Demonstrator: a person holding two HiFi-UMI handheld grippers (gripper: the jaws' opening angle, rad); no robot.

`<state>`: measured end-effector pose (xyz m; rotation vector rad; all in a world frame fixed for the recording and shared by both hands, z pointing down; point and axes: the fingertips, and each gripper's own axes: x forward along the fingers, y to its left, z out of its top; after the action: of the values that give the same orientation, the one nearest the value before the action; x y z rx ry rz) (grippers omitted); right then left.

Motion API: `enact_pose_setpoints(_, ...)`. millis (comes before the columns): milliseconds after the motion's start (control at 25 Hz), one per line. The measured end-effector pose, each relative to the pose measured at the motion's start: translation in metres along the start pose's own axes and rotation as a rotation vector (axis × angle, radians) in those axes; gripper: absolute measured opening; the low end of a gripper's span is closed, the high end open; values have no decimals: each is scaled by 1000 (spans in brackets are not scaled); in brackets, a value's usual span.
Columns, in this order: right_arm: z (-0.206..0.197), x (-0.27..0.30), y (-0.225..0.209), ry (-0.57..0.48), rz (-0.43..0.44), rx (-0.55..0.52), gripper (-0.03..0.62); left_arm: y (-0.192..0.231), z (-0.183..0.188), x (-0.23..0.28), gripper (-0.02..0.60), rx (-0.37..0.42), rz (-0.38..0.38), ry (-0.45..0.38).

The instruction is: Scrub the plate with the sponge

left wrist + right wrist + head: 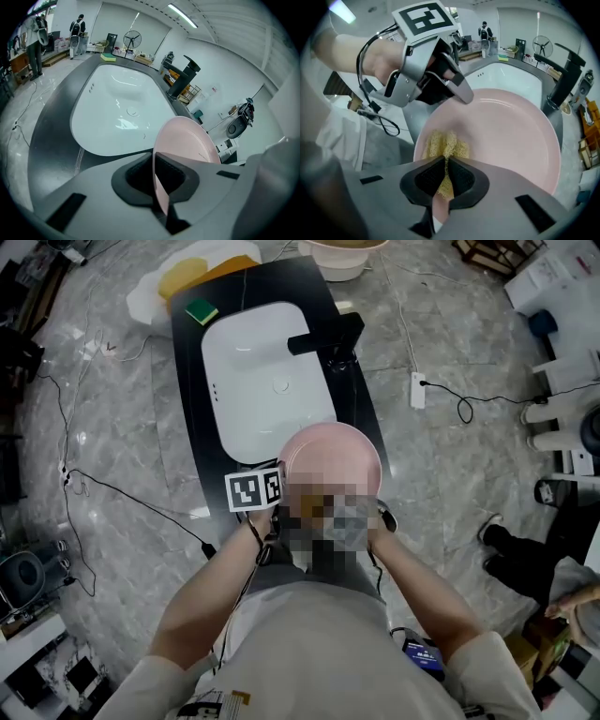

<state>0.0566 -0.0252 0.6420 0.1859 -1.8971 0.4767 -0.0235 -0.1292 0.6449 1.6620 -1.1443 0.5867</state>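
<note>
Though partly hidden, sponge (pixel 444 147) seemingly against plate (pixel 511 136)

- Bright, even light is given by ceiling strips (pixel 183 16) — glare is thrown on the sink (pixel 123 123).
- Gripper views are bent and darkened at the edges.

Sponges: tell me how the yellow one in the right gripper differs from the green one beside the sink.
The yellow sponge is pale, fibrous and crumpled; the green sponge is a flat, neat block. The yellow sponge is pinched in the right gripper's shut jaws, against the plate; the green sponge lies loose on the counter at the sink's far corner. Both are small scrub pads.
</note>
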Motion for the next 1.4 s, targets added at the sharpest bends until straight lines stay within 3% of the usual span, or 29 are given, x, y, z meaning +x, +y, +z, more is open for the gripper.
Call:
enact_pose_setpoints(200, 35, 13, -10, -59, 16, 3, 46, 1, -3, -2, 28, 19, -21, 12)
enact_pose_setpoints(480, 56, 5, -54, -108, -17, 46, 46, 7, -7, -5, 28, -30, -63, 27)
enact_pose_setpoints(840, 48, -23, -130, -146, -231, 187, 48, 9, -6, -6, 28, -22, -74, 39)
enact_pose_setpoints(1120, 10, -44, -139, -104, -286, 220, 46, 14, -1, -6, 35, 48, -41, 52)
enact_pose_setpoints(1240, -1, -63, -139, -167, -298, 269, 46, 19, 7, -14, 68, 57, -41, 29)
enact_pose_setpoints(1400, 13, -107, -139, -290, -338, 294, 46, 23, 31, -38, 92, 110, -35, -34)
